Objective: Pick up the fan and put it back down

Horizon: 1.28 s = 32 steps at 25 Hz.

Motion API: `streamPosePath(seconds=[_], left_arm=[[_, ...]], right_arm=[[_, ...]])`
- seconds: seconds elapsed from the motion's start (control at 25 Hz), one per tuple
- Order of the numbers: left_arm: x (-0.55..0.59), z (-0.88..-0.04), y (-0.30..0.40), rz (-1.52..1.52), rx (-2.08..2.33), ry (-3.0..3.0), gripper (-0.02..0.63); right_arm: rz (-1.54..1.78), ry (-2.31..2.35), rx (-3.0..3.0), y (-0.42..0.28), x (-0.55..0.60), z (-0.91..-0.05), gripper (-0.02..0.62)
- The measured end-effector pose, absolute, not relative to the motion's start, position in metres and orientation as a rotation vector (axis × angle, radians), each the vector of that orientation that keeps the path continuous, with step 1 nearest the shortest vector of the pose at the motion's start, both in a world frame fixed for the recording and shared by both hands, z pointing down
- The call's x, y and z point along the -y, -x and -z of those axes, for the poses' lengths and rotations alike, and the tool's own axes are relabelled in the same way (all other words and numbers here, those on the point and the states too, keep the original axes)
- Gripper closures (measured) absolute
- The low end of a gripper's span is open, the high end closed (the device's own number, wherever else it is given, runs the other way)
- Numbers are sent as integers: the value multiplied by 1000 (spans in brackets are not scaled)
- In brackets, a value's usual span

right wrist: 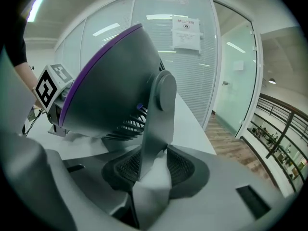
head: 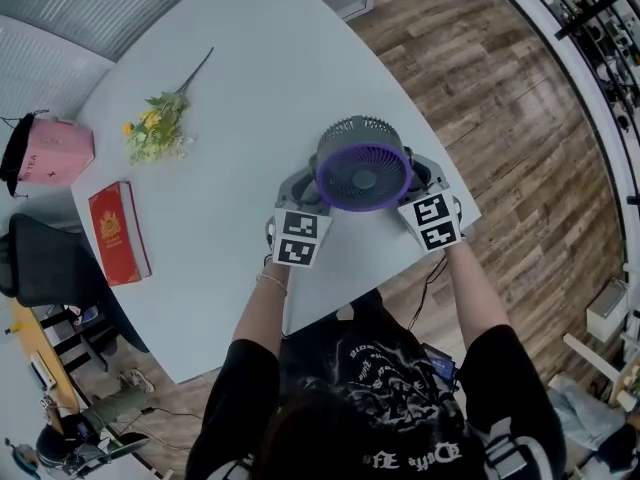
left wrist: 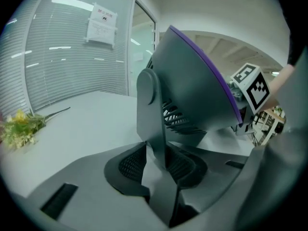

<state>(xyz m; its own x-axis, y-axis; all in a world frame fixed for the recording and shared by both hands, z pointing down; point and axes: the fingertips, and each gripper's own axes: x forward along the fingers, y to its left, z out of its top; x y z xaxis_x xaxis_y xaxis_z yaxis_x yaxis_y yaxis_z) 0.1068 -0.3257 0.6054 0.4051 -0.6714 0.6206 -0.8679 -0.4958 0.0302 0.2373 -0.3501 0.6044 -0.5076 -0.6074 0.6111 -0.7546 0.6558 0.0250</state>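
While left gripper (left wrist: 156,174) and right gripper (right wrist: 147,174) fingers (left wrist: 130,163) pinch the fan's (head: 363,173) uprights, expect rigid, light, slick plastic; head above the fingers may pivot.

A pale table (head: 260,68) holds a fan (head: 363,163) between the left gripper (head: 308,194) and the right gripper (head: 424,174). Flowers (head: 155,128) and a red book (head: 118,231) lie well left of the left gripper.
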Motion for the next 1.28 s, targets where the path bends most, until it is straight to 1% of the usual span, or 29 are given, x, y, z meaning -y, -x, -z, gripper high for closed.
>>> streamPosePath(seconds=[0.04, 0.08, 0.12, 0.44, 0.72, 0.88, 1.28], left_arm=[[326, -604, -106, -755, 1329, -2299, 483], [325, -603, -106, -731, 1327, -2285, 515], [324, -602, -106, -718, 1324, -2279, 522], [311, -590, -106, -736, 1291, -2310, 522], [289, -566, -108, -692, 1316, -2325, 522], [268, -553, -107, -637, 1330, -2321, 525], [203, -534, -105, -669, 1387, -2299, 523]], right_arm=[[-349, -1062, 2286, -237, 350, -604, 450], [-372, -1074, 2289, -237, 349, -603, 451], [-389, -1086, 2292, -237, 349, -602, 459], [-413, -1080, 2290, -235, 335, -596, 462], [-373, -1091, 2320, -237, 313, -570, 460], [-337, -1083, 2338, -235, 294, -554, 460], [-273, -1027, 2375, -231, 232, -527, 451]])
